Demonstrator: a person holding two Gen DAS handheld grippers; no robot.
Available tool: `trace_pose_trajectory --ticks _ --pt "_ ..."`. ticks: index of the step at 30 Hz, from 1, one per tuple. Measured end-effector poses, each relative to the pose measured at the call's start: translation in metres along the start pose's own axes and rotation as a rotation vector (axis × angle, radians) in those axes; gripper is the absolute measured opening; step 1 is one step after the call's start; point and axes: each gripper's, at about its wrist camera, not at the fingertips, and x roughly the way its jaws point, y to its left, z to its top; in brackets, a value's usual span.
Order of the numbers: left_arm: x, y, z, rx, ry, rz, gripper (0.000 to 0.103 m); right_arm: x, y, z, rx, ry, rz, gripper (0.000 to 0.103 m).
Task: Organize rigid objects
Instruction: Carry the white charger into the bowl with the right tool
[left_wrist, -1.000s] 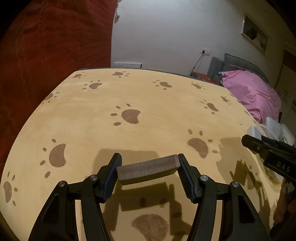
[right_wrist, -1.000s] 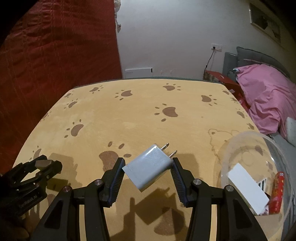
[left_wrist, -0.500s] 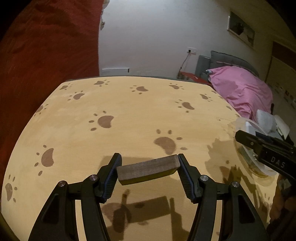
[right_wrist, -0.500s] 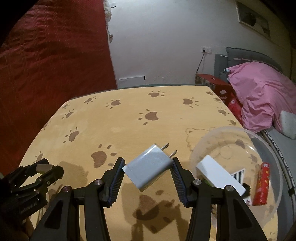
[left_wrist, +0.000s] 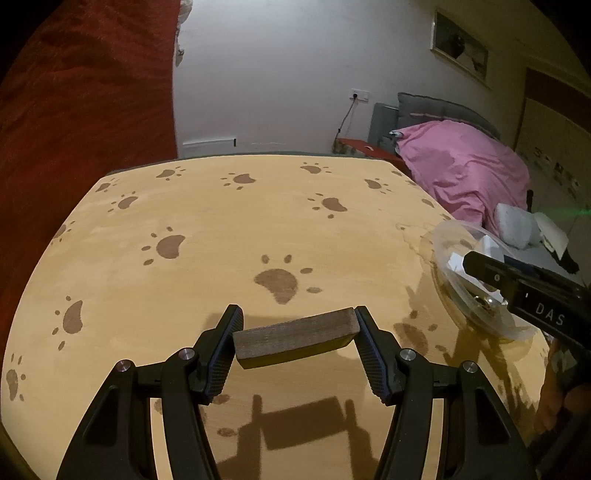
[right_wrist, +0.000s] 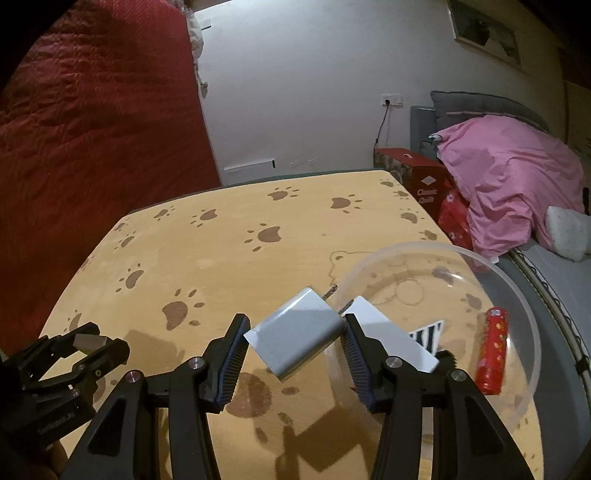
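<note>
My left gripper is shut on a dark brown wooden block, held flat above the paw-print table. The same gripper and its block show low on the left in the right wrist view. My right gripper is shut on a white plug charger, tilted with its prongs aimed up and right at the rim of a clear plastic bowl. In the bowl lie a white box, a red tube and a striped card. The right gripper's finger crosses the bowl in the left wrist view.
A red curtain hangs left of the table. Past the table's right edge lie a pink blanket on a bed, red boxes and a white wall with a socket. The bowl sits near the table's right edge.
Both grippers have moved to the right across the table with their objects still held. The clear bowl has come closer, and the charger's prongs now overlap its rim.
</note>
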Motion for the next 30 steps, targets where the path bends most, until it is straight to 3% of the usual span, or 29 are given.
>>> trace_pose_trajectory --ticks 30 --pt "0.012 -0.079 0.011 0.113 0.029 -0.092 0.062 -0.016 -0.073 -0.016 0.078 -0.043 -0.103 0.054"
